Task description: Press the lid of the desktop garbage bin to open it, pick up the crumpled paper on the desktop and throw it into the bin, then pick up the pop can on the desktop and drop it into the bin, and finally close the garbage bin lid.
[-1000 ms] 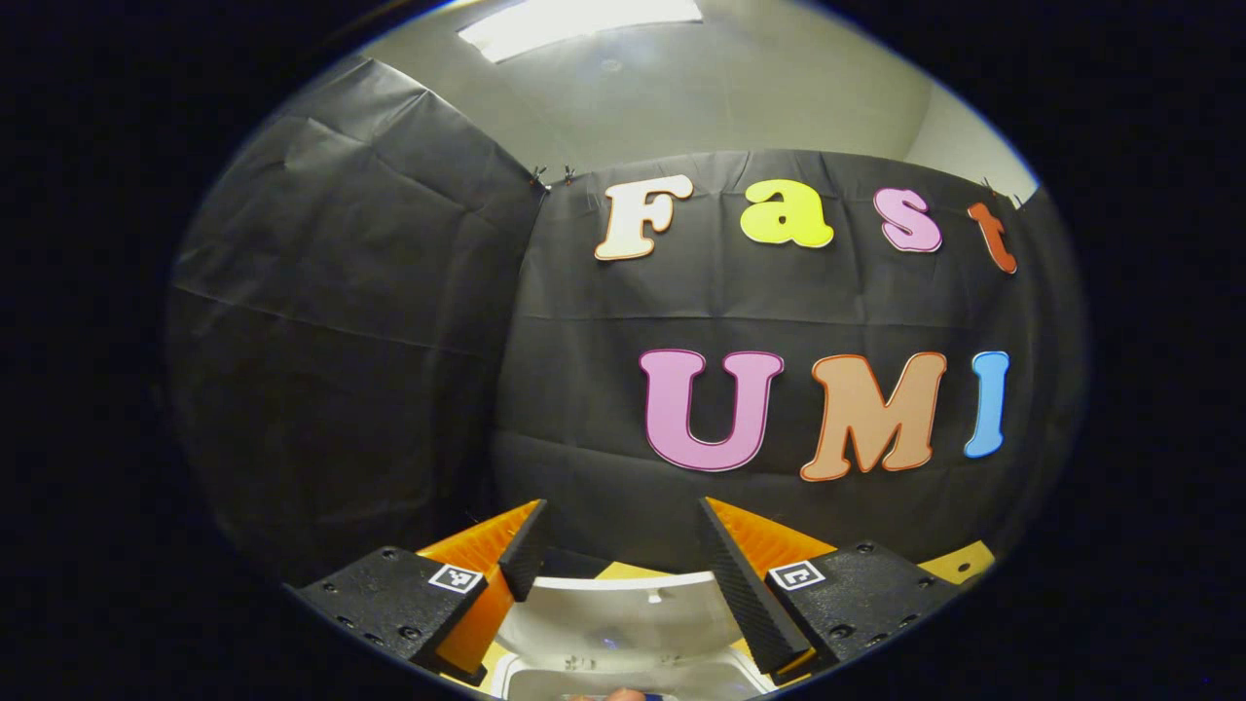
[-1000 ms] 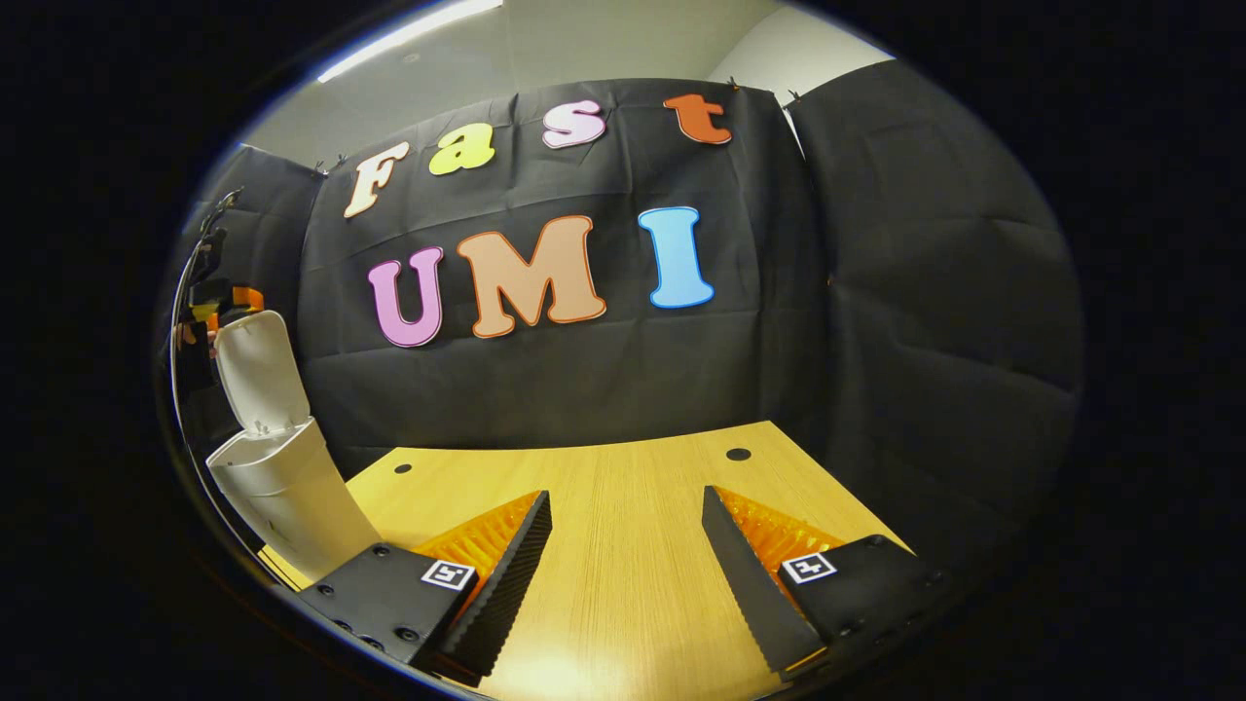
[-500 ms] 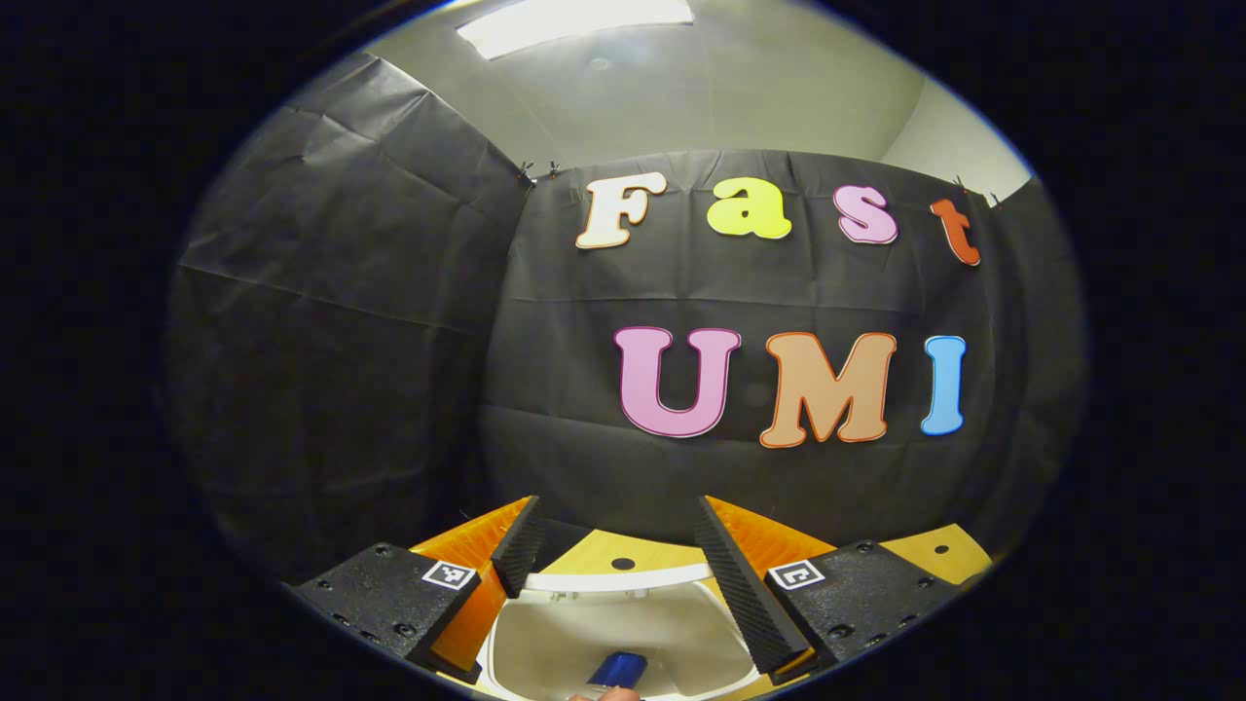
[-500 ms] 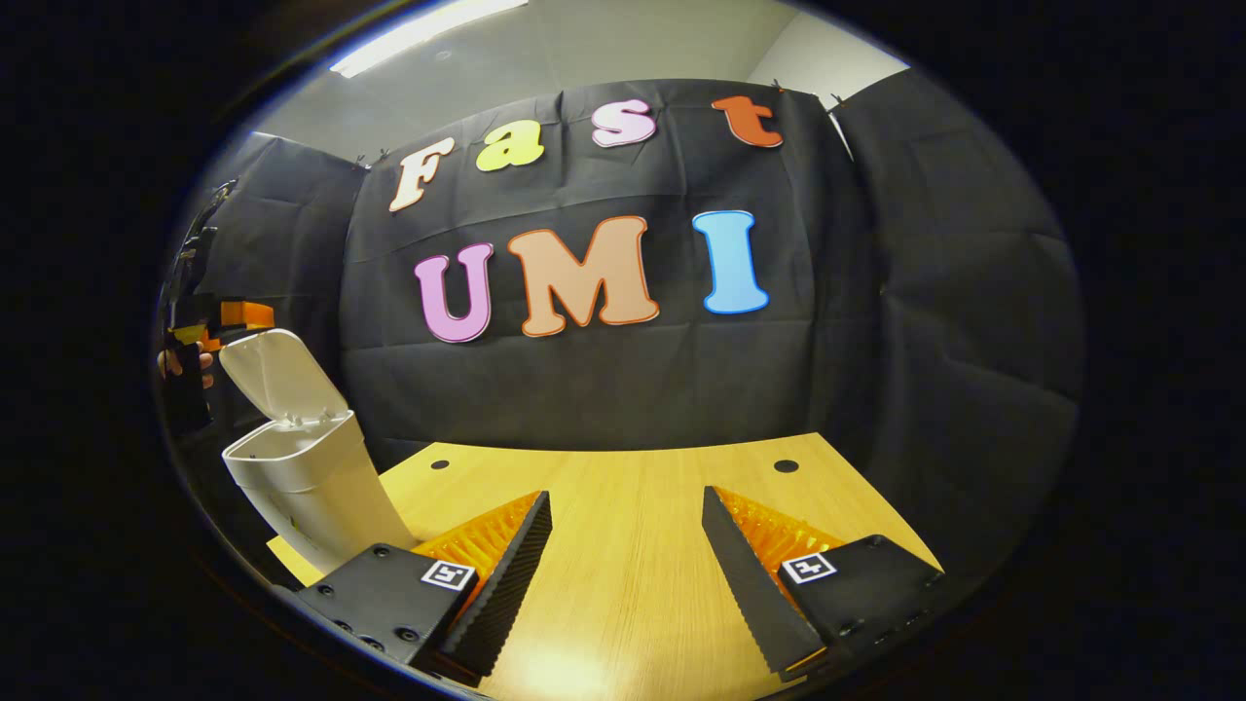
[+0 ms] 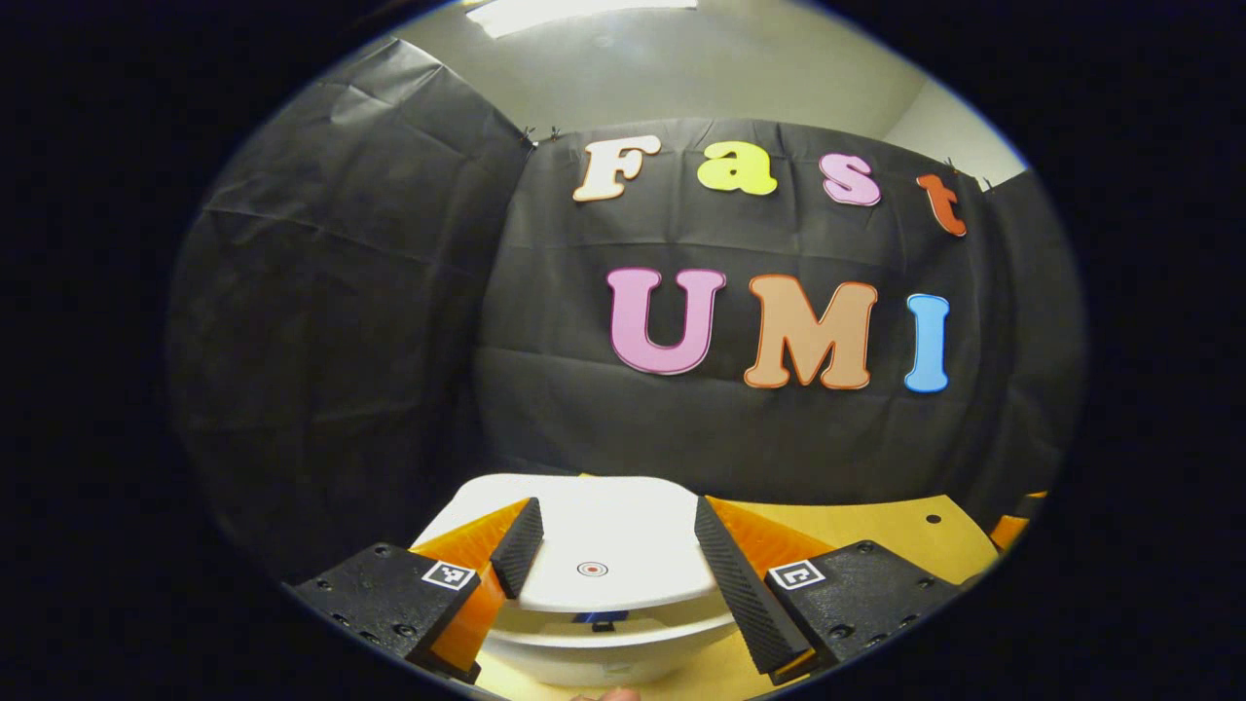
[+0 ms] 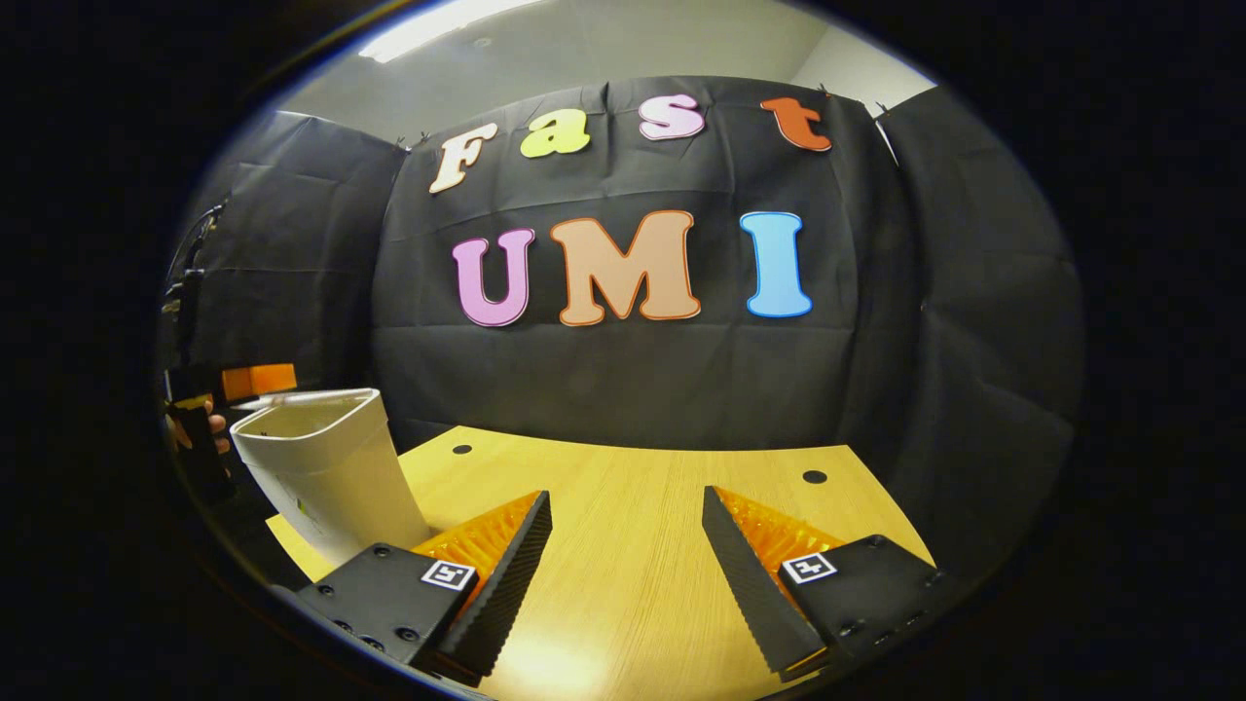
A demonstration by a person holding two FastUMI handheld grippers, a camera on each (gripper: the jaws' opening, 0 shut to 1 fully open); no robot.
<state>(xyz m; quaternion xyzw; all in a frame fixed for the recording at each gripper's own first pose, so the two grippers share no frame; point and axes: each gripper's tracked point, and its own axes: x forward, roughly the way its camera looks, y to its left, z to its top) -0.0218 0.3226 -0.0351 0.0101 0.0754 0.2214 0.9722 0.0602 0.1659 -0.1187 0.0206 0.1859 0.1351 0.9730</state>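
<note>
The white desktop bin (image 5: 604,652) sits right under my left gripper (image 5: 608,560), whose open fingers straddle its white lid (image 5: 584,545). The lid lies almost flat, with a narrow gap at the front where a bit of the blue can (image 5: 599,616) shows inside. In the right gripper view the bin (image 6: 326,477) stands at the left edge of the wooden table (image 6: 633,545), its lid (image 6: 302,399) nearly level, and the left gripper (image 6: 255,380) with a hand (image 6: 195,428) rests at its top. My right gripper (image 6: 623,574) hovers open over bare wood, holding nothing.
The table (image 5: 876,531) has small round holes (image 6: 814,477) near its back edge. Black cloth walls close in behind and on both sides. The bin stands close to the table's left edge.
The bin lid has swung down from upright to nearly flat under my left gripper. The right gripper view has panned slightly, bringing the bin further in.
</note>
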